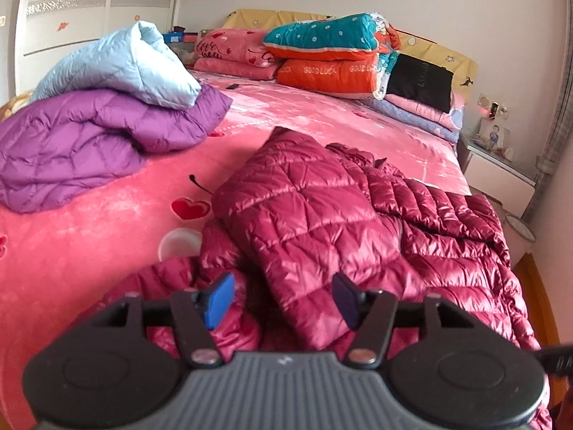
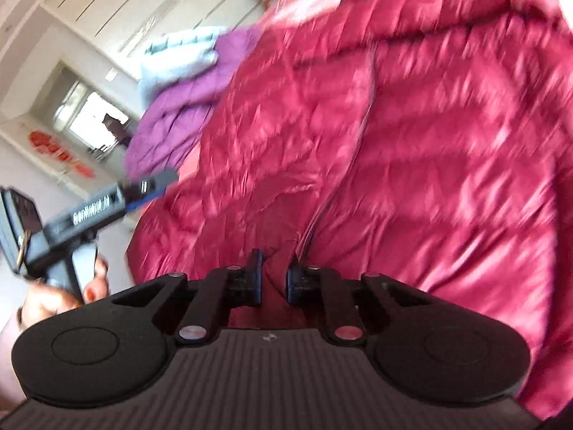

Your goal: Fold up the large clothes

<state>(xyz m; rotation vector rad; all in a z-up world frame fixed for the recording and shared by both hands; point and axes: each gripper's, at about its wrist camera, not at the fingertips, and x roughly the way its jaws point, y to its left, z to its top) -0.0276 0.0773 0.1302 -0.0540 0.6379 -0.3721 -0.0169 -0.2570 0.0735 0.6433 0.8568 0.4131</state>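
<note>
The shiny maroon quilted down jacket (image 1: 322, 215) lies on the near right part of the pink heart-printed bed (image 1: 89, 243), one panel folded over on top of the rest and its lower edge reaching toward the near side. The left gripper (image 1: 283, 299) hangs just above the jacket's near edge with its jaws wide apart and nothing between its blue pads (image 1: 220, 301). In the right wrist view, which is blurred and tilted, the right gripper (image 2: 274, 279) sits close over the jacket (image 2: 412, 125); its jaws stand a narrow gap apart with a fold of maroon fabric showing between them, though I cannot tell whether they pinch it. The left gripper (image 2: 157, 186) also appears there at the left, held in a hand (image 2: 71, 294) with painted nails. At the far left of the bed a folded purple quilted coat (image 1: 96, 143) carries a pale blue quilted coat (image 1: 118, 68). Stacked pink, teal and orange bedding (image 1: 322, 57) lines the far headboard.
</note>
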